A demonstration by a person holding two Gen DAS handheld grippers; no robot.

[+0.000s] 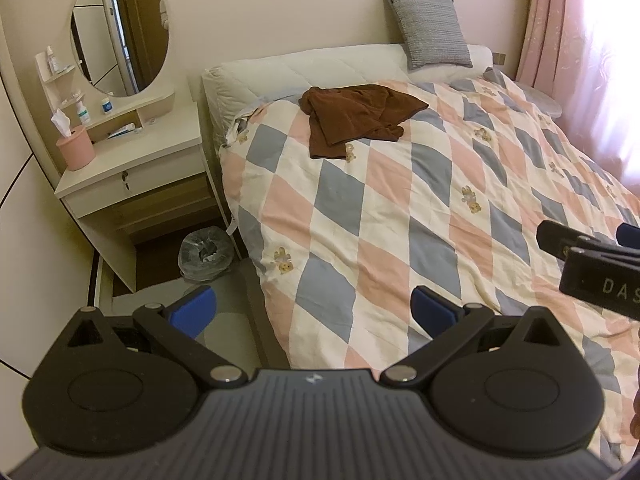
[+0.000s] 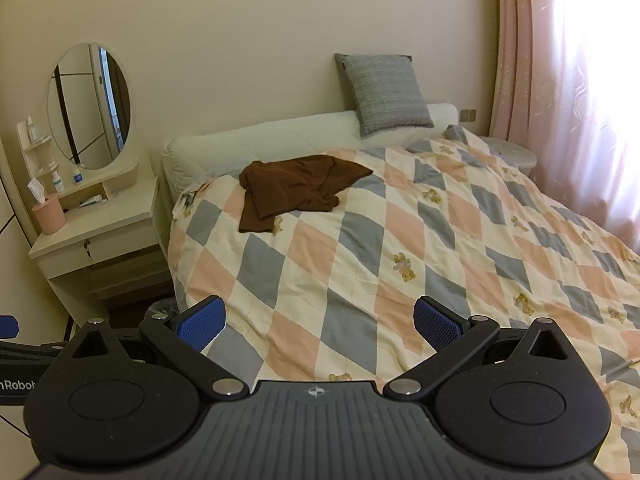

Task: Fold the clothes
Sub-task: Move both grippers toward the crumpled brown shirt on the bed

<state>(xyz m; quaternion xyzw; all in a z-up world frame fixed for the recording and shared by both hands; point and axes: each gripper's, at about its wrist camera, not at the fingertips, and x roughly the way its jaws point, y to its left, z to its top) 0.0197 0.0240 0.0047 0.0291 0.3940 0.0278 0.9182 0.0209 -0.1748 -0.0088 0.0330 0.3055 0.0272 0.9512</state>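
Jaws: both spread wide with nothing between the blue pads. The left gripper (image 1: 314, 312) and right gripper (image 2: 320, 324) hang over the near edge of the bed, side by side, probably lined up for the reach.
Bed: takes up most of both views, covered by a diamond-patchwork quilt (image 1: 400, 208) in pink, grey and cream with little bear prints. Big flat soft surface, so I'd guess it's the folding table for this job.
Curtain: pink curtain (image 2: 560, 100) on the right, daylight glowing through it.
Dressing table: white dressing table (image 1: 132, 160) at the left of the bed, oval mirror (image 1: 120, 28) above it.
Garment: brown garment (image 1: 356, 116), the thing to fold. It's crumpled in a heap at the far left of the quilt, close to the white headboard cushion (image 1: 304, 72), well away from both grippers. Nothing folded yet, it needs spreading flat first.
Throw pillow: grey throw pillow (image 2: 384, 92) leaning on the wall at the far end, out of the way.
Bin: lined waste bin (image 1: 206, 254) on the floor between table and bed.
Tissue holder: pink tissue holder (image 1: 75, 148) on the tabletop, a few small bottles on the shelves behind it.
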